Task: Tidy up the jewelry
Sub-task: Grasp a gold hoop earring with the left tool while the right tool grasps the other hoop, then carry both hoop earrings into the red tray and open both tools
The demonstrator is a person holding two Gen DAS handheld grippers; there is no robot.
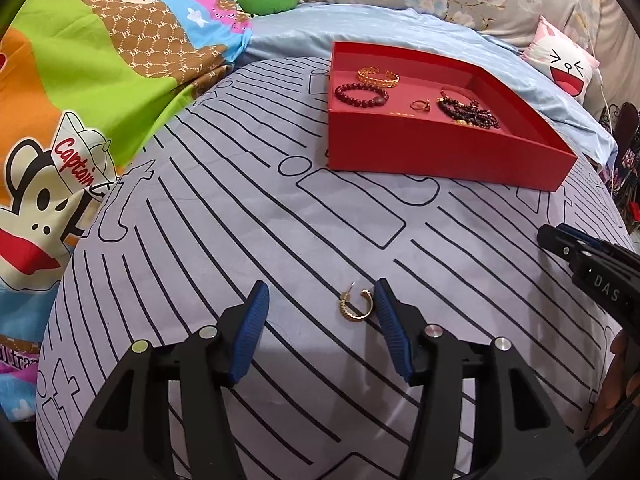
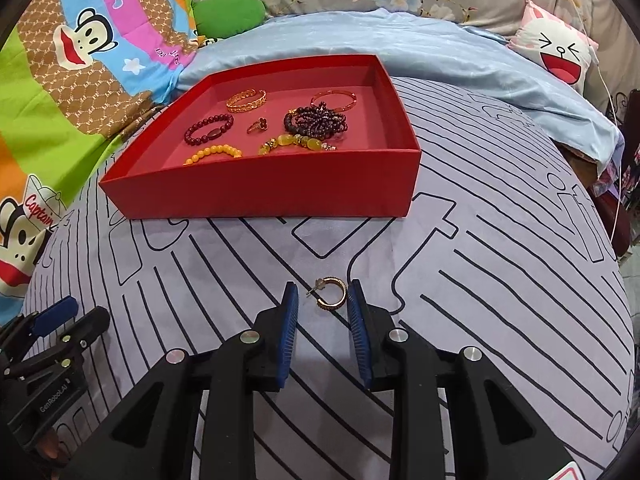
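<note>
Left gripper [image 1: 320, 300]: jaws stand wide and hold nothing; a gold hoop earring [image 1: 355, 306] lies flat on the striped sheet [image 1: 240, 220] between the fingers, close against the inner face of the right-hand pad [image 1: 390, 320], well apart from the other. Right gripper [image 2: 322, 300]: jaws narrow, pads not pressing; a second gold hoop earring [image 2: 331, 293] sits between the tips with its post pointing towards the left pad, just beside both pads, touching neither as far as can be told. Both earrings are outside the box, on the bedding. Farther back, red box [image 2: 280, 196] resting on the sheet, already holding a gold cuff [image 2: 246, 100], a dark red bead bracelet [image 2: 208, 128], a ring [image 2: 256, 126], yellow beads [image 2: 212, 154] and a heap of dark beads [image 2: 316, 120]. Risks, as judgement: the soft sheet may give under the fingertips, so closing could pinch cloth along with a hoop or press it flat out of reach. The left hoop is off-centre; one pad would meet it first and could flick it sideways. A thin rounded hoop may rotate or slip between ribbed pads in transit. The post could snag fabric on lift. The box wall is raised, so a low carry might clip it.
</note>
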